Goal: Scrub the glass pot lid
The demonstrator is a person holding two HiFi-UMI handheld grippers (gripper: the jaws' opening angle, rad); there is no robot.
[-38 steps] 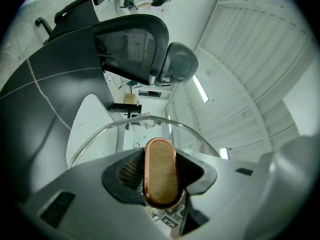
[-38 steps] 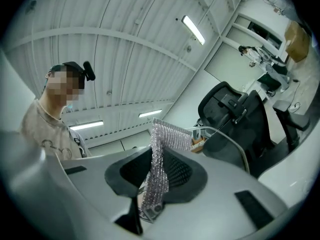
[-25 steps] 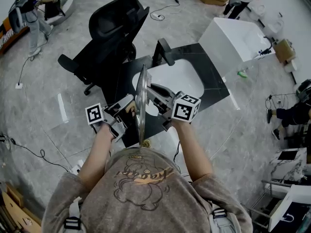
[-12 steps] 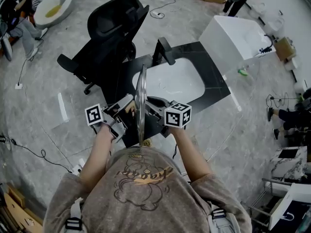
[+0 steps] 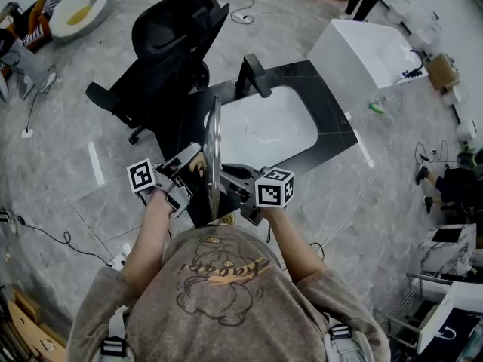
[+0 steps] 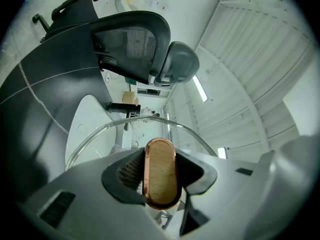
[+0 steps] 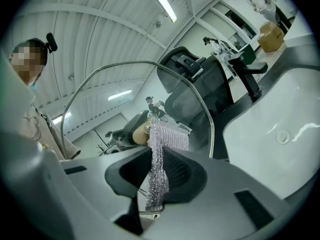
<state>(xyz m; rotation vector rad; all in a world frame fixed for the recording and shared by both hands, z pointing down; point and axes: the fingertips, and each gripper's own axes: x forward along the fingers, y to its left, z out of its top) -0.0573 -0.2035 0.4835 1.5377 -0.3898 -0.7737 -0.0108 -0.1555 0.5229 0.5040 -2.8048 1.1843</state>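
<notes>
I hold the glass pot lid [image 5: 214, 153] upright and edge-on above the black counter's near edge. My left gripper [image 5: 192, 173] is on the lid's left side. In the left gripper view, the left gripper [image 6: 159, 178] is shut on the lid's wooden, copper-rimmed knob [image 6: 160, 156], with the steel rim [image 6: 125, 124] arcing beyond. My right gripper [image 5: 226, 179] is on the lid's right face. In the right gripper view, the right gripper [image 7: 159, 178] is shut on a silvery mesh scrubbing cloth [image 7: 162, 146] that lies against the glass inside the rim [image 7: 204, 109].
A white sink basin [image 5: 264, 127] is set in the black counter [image 5: 336, 138], with a black faucet [image 5: 253, 78] at its far side. A black office chair [image 5: 170, 32] stands behind on the left, and a white cabinet [image 5: 362, 51] on the right. Cables lie on the floor.
My right gripper, still holding the cloth, has slid down the lid's right face toward me. The left gripper and the lid have stayed nearly still.
</notes>
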